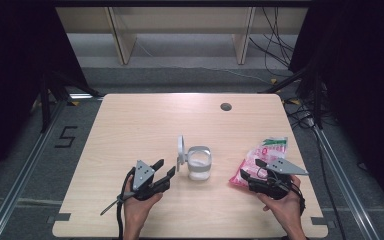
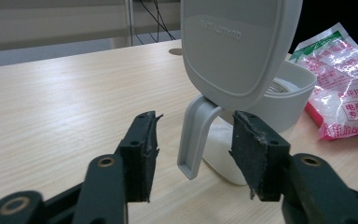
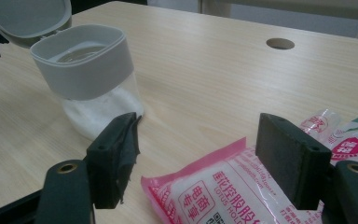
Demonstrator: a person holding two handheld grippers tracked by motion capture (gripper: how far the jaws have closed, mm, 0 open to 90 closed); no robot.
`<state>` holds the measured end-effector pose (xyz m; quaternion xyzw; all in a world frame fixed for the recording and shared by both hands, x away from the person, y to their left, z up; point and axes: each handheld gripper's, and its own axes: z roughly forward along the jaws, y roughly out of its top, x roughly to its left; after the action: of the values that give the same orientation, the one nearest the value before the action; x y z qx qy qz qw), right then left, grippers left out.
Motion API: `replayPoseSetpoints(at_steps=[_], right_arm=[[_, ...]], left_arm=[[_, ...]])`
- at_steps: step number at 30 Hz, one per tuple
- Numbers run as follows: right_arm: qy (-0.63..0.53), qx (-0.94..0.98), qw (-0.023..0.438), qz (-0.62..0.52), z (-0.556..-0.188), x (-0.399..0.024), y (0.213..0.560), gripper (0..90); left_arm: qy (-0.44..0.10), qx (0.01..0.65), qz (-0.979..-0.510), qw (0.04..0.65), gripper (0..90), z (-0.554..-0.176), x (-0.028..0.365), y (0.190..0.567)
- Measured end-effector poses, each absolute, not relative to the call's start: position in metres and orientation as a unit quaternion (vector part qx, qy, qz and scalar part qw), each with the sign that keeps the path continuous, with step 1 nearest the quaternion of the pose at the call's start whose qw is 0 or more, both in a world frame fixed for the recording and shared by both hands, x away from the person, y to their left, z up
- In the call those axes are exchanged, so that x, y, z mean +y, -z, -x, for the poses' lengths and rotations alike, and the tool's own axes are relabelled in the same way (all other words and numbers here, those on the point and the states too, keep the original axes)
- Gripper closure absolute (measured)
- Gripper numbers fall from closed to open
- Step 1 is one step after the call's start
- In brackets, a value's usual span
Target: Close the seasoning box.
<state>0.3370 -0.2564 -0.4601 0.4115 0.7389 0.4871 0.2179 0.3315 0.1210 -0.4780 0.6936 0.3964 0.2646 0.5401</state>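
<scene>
Both hands come in at the near table edge, each with a gripper. Table (image 1: pixel 130 130): light wood, with a round cable hole (image 1: pixel 225 106) well beyond both grippers.

Container (image 1: pixel 199 162): grey-rimmed, clear lower body, white powder inside, standing upright between the two grippers, just ahead of the left one. Its lid (image 1: pixel 181 151) is flipped up and stands upright on the side facing the left gripper.

Bag (image 1: pixel 261 159): pink and white with red print and a green corner, lying flat directly under and ahead of the right gripper, beside the container but not touching it.

Left gripper (image 1: pixel 163 169): jaws apart, nothing clamped. In the left gripper view the grey handle (image 2: pixel 193 140) hanging below the lid sits in the gap between the pads (image 2: pixel 142 149), clear of the left pad and very close to the right one; contact there can't be confirmed.

Right gripper (image 1: pixel 252 167): jaws spread wide, nothing clamped. In the right gripper view the near end of the bag (image 3: pixel 223 186) lies between and below the pads (image 3: pixel 291 158), with a visible gap to the left pad; it runs in behind the right one.
</scene>
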Motion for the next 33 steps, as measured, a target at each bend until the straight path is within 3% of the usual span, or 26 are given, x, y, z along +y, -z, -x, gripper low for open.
replayPoseSetpoints(at_steps=[6, 12, 33], right_arm=[[-0.484, 0.747, 0.217, -0.401, -0.335, -0.255, 0.460, 25.7], [-0.486, 0.749, 0.215, -0.395, -0.332, -0.251, 0.459, 24.9], [-0.484, 0.749, 0.210, -0.400, -0.331, -0.251, 0.462, 27.1]], left_arm=[[-0.272, 0.383, -0.692, 0.548, 74.8, -0.338, 0.124, 0.470], [-0.275, 0.383, -0.693, 0.546, 86.4, -0.346, 0.118, 0.463], [-0.268, 0.362, -0.703, 0.550, 89.1, -0.351, 0.099, 0.453]])
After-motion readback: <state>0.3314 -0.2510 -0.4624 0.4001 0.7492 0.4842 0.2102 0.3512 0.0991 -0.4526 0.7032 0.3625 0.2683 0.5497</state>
